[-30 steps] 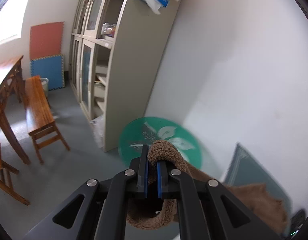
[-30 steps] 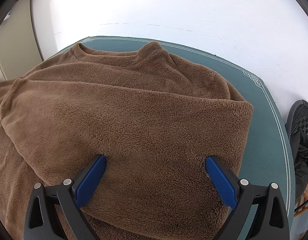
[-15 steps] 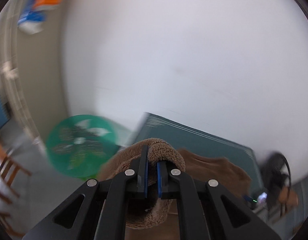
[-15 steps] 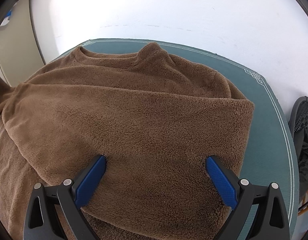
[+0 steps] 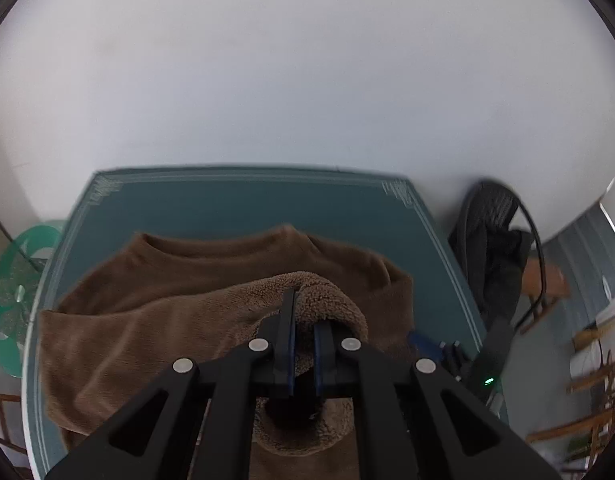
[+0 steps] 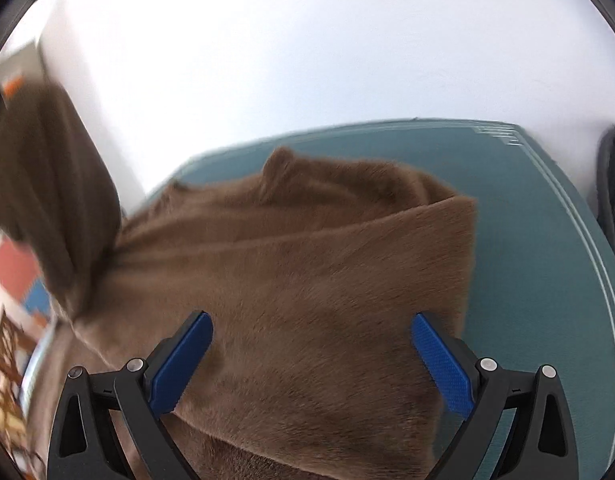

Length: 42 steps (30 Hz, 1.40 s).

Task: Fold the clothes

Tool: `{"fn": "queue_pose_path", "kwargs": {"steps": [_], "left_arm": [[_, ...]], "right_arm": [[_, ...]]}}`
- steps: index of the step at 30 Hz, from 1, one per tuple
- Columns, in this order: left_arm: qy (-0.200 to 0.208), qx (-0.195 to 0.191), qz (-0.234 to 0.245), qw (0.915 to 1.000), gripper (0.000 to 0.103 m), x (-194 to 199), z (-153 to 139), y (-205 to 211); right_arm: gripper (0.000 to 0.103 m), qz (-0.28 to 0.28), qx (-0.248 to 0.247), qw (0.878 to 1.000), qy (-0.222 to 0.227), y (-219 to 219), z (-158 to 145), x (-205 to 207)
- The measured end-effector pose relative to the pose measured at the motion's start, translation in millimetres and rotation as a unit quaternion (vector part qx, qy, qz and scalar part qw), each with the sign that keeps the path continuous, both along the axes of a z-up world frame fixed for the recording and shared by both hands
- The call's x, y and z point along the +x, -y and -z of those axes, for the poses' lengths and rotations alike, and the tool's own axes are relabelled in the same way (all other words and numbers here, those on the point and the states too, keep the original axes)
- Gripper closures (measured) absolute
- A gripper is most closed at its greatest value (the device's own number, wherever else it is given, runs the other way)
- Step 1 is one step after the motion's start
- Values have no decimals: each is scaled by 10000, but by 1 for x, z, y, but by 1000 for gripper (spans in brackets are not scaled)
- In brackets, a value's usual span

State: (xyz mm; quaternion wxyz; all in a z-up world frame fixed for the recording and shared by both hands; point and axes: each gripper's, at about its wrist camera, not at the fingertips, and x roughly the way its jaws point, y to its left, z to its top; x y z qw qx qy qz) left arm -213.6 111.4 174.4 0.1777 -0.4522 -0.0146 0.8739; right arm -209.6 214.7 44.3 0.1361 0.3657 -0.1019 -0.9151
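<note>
Brown fleece sweater lies on the teal table, its collar toward the far edge by the white wall. The left wrist view alone shows the left gripper clamped on a fuzzy sleeve cuff raised over the garment's middle, plus a green round disc off the table's left edge and a black chair off its right. The right wrist view shows the right gripper spread wide over the folded layer near the right edge, holding nothing; lifted cloth blurs its left side.
</note>
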Motion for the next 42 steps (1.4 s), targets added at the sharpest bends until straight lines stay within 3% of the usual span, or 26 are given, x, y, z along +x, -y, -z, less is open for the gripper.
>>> {"fn": "queue_pose_path", "kwargs": {"steps": [4,5,8,11,16,18,19,21,23,25,35,37,42], "left_arm": [[663,-295,228,9971,91,-15,36,-30],[791,-317,281,9960,86,-17,42,-35],[1058,-663,597,9904,49,-18,61,-48],[1030,-1032,790,9862,46,-15,71,-56],[457,-664,978,9919,44,4,55,-37],[292,-679,1177,9903,28,8,53,-31],[401,-858,1487,9843,24,10,57,-35],[617,-942,1671,9795,23,7,64,-38],[1141,-443,1679,9782,23,1,74,-29],[1503,418,1686,9732,23,-6,78,-14],[1744,1092,931,9742,24,-10,101,2],[1482,1512,976,9724,24,-6,85,1],[1018,1400,833,9814,23,1,66,9]], "right_arm": [[2,520,-167,9975,-439,-23,-15,8],[2,587,-166,9969,-500,-26,-17,10],[2,789,-160,9944,-682,-33,-23,13],[2,862,-187,9936,-705,-36,-25,13],[2,689,123,9944,-788,-23,-25,18],[2,642,282,9933,-914,-16,-28,22],[2,630,334,9932,-925,-12,-28,21],[2,582,375,9939,-855,-9,-26,18],[2,576,410,9942,-806,-8,-24,17],[2,642,370,9944,-752,-11,-22,16],[2,940,101,9942,-506,-29,-15,12],[2,935,89,9943,-511,-30,-15,12],[2,887,1,9944,-578,-34,-17,15]]}}
